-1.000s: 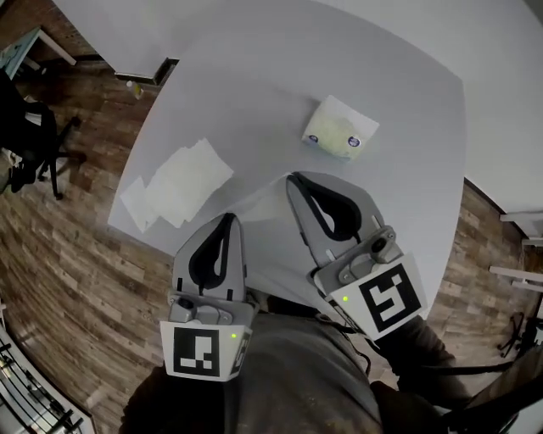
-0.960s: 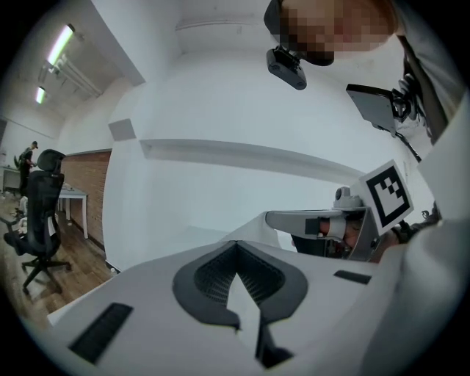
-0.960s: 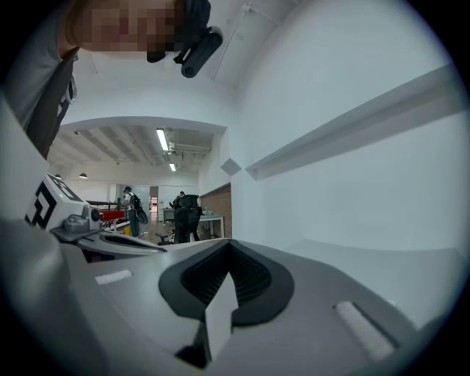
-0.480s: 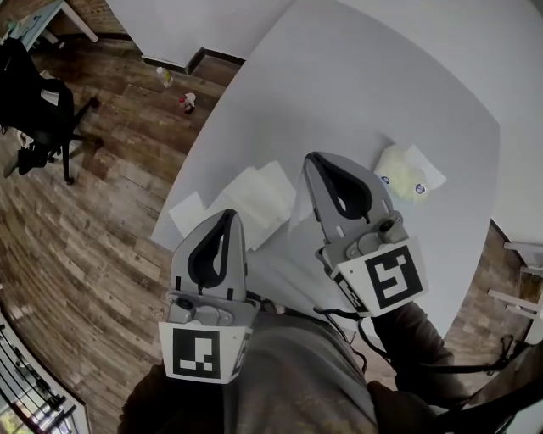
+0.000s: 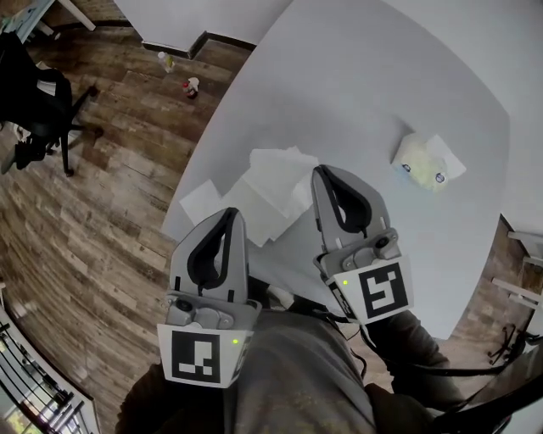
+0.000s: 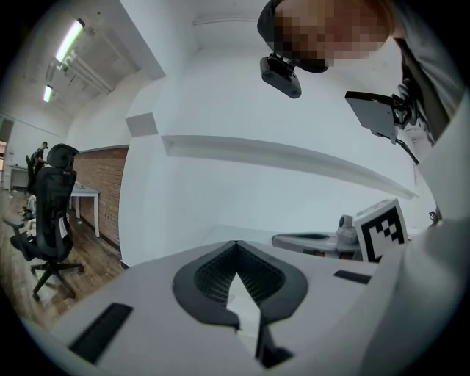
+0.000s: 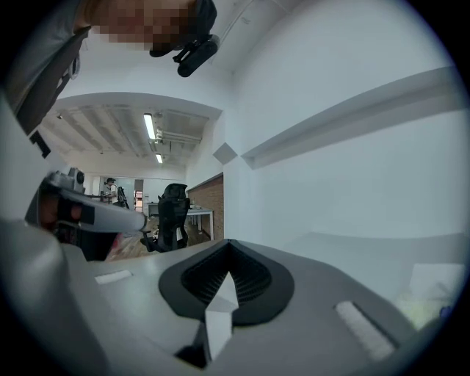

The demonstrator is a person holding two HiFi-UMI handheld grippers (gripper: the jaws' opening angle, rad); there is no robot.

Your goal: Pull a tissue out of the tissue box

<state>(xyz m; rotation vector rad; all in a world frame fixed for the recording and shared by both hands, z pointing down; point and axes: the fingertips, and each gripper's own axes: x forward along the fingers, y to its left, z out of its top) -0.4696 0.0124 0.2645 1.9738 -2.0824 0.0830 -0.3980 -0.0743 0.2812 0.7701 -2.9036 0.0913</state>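
The tissue box (image 5: 422,158), a pale yellow-green pack with a white sheet poking out, lies on the white table (image 5: 365,76) towards its right side; it also shows as a pale blur (image 7: 435,295) in the right gripper view. My right gripper (image 5: 321,171) hangs over the near part of the table, well to the left of the box. My left gripper (image 5: 227,212) is by the table's near-left edge. Each gripper's jaws are shut on a white tissue, seen pinched as a strip (image 6: 247,312) in the left gripper view and as a strip (image 7: 219,312) in the right gripper view.
Several loose tissues (image 5: 265,188) lie spread on the table by its left edge, just beyond both grippers. Off the table is wooden floor with two small bottles (image 5: 193,86) and a black office chair (image 5: 34,93). Another white table (image 5: 195,17) stands at the top.
Both grippers have moved left across the table, away from the tissue box, and are now by the loose tissues. Both jaws stay shut.
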